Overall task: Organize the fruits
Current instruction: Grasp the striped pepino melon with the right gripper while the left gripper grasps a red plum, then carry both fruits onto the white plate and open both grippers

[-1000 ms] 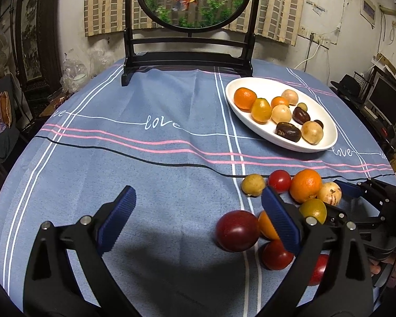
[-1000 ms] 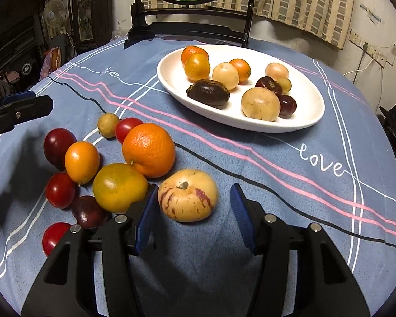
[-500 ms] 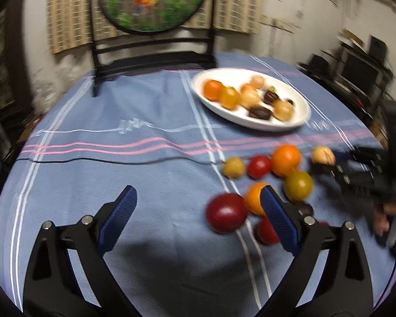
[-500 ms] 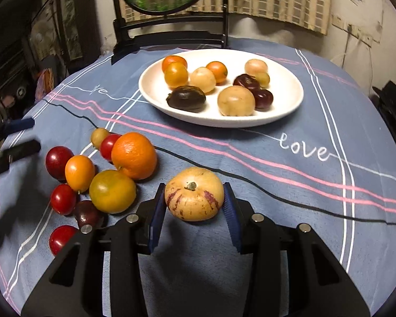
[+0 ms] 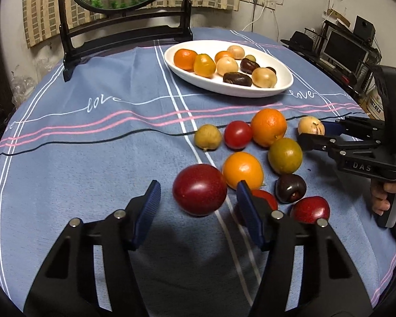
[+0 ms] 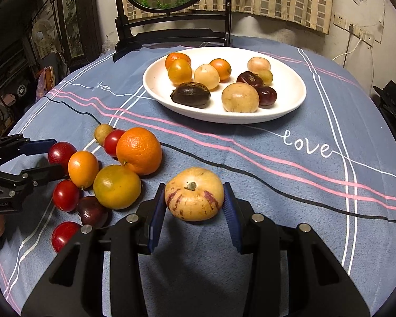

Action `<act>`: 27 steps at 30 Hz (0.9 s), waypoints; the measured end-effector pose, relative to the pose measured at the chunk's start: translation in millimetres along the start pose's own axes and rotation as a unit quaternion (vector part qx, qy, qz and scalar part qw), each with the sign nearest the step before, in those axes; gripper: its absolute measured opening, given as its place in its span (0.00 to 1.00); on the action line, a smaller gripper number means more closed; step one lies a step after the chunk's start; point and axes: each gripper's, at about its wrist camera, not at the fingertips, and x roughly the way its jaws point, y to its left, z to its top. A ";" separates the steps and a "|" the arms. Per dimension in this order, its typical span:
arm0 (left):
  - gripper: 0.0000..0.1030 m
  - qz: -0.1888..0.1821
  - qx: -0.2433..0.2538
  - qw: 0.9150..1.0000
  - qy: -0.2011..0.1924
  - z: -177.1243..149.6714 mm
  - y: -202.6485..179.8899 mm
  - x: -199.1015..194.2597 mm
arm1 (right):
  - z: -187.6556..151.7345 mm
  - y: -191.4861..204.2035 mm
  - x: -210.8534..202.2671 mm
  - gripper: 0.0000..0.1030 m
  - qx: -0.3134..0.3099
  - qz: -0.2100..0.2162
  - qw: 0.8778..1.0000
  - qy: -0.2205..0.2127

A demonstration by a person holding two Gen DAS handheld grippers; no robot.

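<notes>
**On the blue tablecloth: one fruit gripped, one framed**

Between the pads of the right gripper (image 6: 194, 206): a pale melon-like fruit with purple streaks (image 6: 194, 193), stem up, both blue pads pressed against its sides, jaws clamped on it. Resting on the tablecloth (image 6: 290, 185) or just above it — cannot tell which. Same fruit seen from the left wrist view at the tip of the right gripper (image 5: 310, 129), beyond the loose pile.

Ahead of the left gripper (image 5: 198, 203): a dark red plum (image 5: 199, 189), lying between the two blue pads with a gap on either side, jaws apart, no contact visible.

Just beside the plum, to its right: a small orange fruit (image 5: 243, 169), touching or nearly touching it. Further along, a greenish-yellow citrus (image 5: 285, 155), a large orange (image 5: 268, 126), a red tomato (image 5: 237, 134) and a small yellow-brown fruit (image 5: 207, 137) in a loose cluster. Nearer the camera, a dark cherry-like fruit (image 5: 290, 188) and a red fruit (image 5: 310, 209); another red one partly hidden behind the left gripper's right pad.

Farther back on the cloth: a white oval plate (image 6: 290, 89) already holding about ten fruits — oranges, pale round ones, dark brown and maroon ones.

Behind the plate: a dark wooden stand (image 6: 171, 34) carrying a round goldfish panel.
</notes>
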 end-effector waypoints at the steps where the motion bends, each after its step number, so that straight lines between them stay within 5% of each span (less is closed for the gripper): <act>1: 0.58 0.001 0.000 1.000 0.003 -0.3 -0.5 1.9 | 0.0 0.6 -0.3 0.41 -0.001 0.000 1.000 0.000; 11: 0.43 -0.001 -0.005 1.000 0.019 -1.2 0.7 14.2 | 0.4 3.8 -4.0 0.41 -0.006 0.001 1.000 -0.005; 27: 0.42 -0.002 -0.027 1.000 0.002 1.2 6.0 7.0 | 1.8 4.1 -14.2 0.41 -0.006 0.018 0.999 -0.028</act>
